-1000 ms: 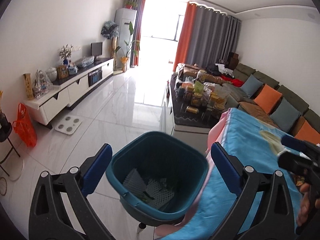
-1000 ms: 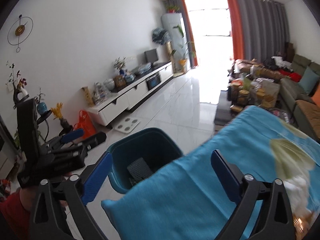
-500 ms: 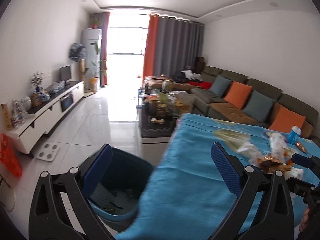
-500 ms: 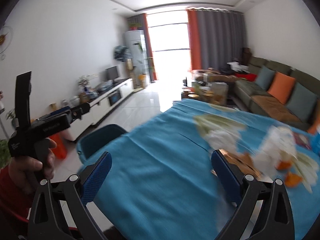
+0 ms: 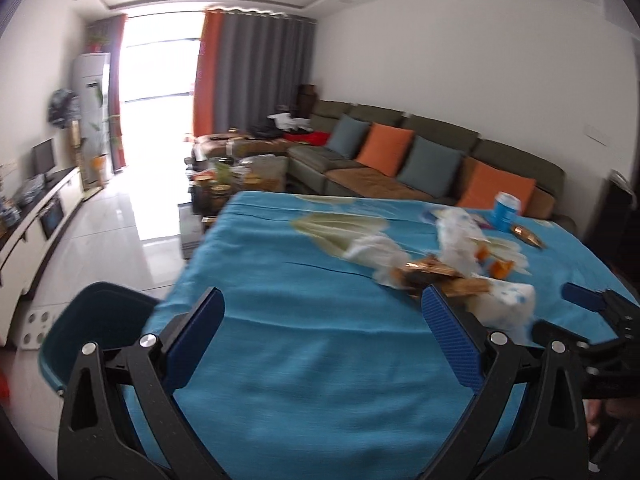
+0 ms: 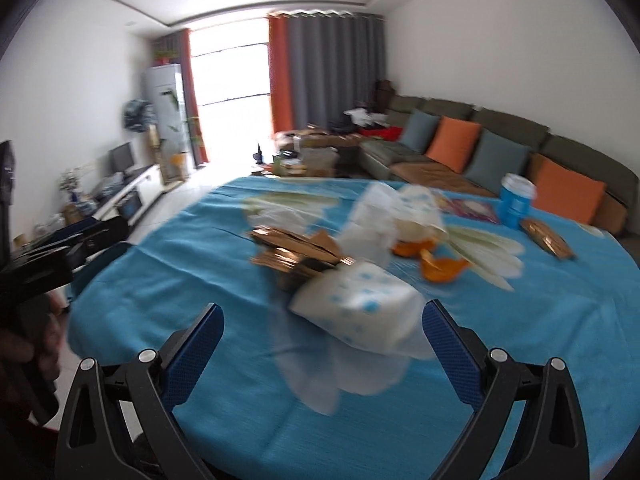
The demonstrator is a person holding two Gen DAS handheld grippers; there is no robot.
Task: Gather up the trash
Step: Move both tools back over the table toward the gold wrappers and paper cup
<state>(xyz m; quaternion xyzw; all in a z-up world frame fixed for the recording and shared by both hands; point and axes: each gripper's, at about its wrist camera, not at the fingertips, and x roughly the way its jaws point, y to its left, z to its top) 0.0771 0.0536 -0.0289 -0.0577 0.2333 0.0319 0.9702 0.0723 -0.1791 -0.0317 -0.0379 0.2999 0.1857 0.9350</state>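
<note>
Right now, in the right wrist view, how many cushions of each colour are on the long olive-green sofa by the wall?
Orange square fabric cushions: 2
Grey-blue square fabric cushions: 2
Total: 4, alternating grey-blue and orange along the olive-green sofa.

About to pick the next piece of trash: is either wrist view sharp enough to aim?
Both are motion-blurred. Right wrist: white tissue pack and gold wrappers smeared, window blown out. Left wrist: trash pile smeared, tablecloth soft.
</note>
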